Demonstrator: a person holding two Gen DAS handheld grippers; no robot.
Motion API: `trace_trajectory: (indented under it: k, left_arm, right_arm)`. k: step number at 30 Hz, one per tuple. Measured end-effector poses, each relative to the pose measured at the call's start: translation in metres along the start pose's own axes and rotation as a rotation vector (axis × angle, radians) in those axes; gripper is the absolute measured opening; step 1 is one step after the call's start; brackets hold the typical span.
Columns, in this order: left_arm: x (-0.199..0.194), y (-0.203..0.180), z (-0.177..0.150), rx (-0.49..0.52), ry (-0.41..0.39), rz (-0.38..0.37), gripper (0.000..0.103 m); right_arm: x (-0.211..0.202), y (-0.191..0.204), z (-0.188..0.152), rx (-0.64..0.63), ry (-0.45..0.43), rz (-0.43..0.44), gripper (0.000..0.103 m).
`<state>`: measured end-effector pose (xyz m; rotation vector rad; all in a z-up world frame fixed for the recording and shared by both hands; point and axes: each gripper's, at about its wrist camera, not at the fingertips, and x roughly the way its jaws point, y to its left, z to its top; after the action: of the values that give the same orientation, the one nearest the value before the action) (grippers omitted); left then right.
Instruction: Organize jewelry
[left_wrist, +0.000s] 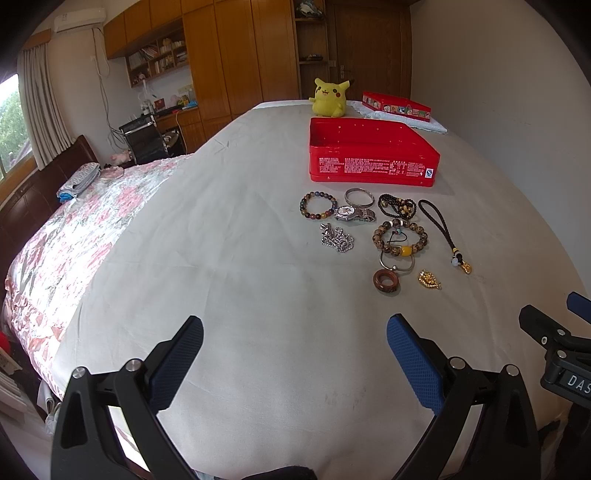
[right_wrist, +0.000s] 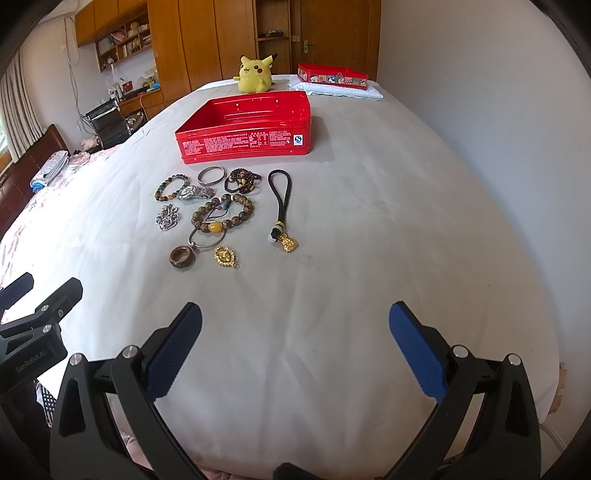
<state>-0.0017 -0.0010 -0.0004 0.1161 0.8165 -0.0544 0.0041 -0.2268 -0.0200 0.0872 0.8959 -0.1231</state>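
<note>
The jewelry lies in a cluster on the bed sheet (right_wrist: 369, 221), well ahead of both pairs of fingers: beaded bracelets (right_wrist: 221, 216), a silver bangle (right_wrist: 211, 175), a watch (right_wrist: 194, 192), a braided cord with a gold charm (right_wrist: 280, 192) and a wooden ring (right_wrist: 181, 257). Just beyond it stands an open red tin (right_wrist: 243, 127), apparently empty. The left gripper (left_wrist: 294, 363) and right gripper (right_wrist: 294, 350) hover with fingers spread, holding nothing.

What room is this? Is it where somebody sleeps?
Most likely a bedroom. The jewelry lies on a bed with a dark headboard, wooden wardrobes line the far wall, and a yellow plush toy sits near the bed's end.
</note>
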Motion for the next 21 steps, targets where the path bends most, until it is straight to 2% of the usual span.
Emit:
trace_trajectory:
  k: [21]
  left_arm:
    - [0.010, 0.003, -0.003, -0.002, 0.012, 0.000, 0.099]
  right_arm:
    - [0.002, 0.000, -0.001, 0.002, 0.004, 0.005, 0.100]
